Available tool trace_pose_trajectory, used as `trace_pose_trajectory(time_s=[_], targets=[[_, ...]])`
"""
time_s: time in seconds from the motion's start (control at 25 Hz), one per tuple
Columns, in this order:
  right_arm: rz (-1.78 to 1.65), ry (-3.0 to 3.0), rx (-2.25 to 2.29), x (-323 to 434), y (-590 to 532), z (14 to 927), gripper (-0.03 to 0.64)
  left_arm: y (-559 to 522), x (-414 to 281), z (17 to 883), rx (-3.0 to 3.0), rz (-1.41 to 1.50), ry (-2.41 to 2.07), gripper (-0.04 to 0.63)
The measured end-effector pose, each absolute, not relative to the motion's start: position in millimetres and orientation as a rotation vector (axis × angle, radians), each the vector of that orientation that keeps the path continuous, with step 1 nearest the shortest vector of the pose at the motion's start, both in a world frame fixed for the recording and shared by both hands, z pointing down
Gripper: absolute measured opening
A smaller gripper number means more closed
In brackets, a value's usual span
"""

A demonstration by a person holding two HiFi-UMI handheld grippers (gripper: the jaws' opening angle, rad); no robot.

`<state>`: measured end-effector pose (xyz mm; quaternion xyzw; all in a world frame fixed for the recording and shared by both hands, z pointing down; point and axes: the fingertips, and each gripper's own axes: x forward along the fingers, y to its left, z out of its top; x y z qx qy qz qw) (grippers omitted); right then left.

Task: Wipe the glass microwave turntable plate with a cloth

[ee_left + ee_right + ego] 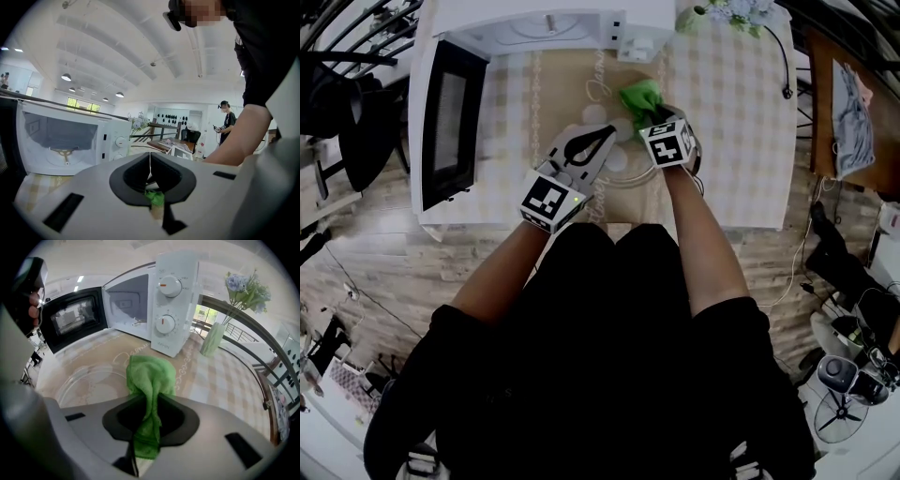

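Checked tablecloth (741, 112), round glass plate (89, 385), green cloth (150, 376)

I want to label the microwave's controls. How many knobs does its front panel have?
2. The upper knob and the lower knob sit one above the other on the white panel of the microwave, right of its open cavity. No others show.
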<state>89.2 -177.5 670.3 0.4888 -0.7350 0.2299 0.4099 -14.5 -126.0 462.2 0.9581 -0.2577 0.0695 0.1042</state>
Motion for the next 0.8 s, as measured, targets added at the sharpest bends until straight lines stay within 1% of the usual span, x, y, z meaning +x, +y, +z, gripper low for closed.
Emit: trace_pose_trajectory(time_s=[0.2, 0.36, 0.52, 0.8], targets=[[0.606, -1.802, 1.265, 121.8, -165.8, 665.2, 0.089, -125.4, -14.3, 458.1, 2.831, 0.19, -0.775, 0.021], [0.619, -1.829, 1.302, 124.8, -162.5, 646.9, 0.089, -125.5, -20.9, 453.3, 2.834, 0.179, -0.798, 0.021], [0.589, -1.901, 1.306, 102.0, -168.8, 624.0, 0.089, -129.6, -33.7, 447.9, 2.826, 0.155, -0.847, 0.021], [0.539, -2.055, 1.219, 28.6, -176.2, 596.5, 0.089, -139.7, -69.0, 443.8, 2.787, 0.136, -0.971, 0.021]])
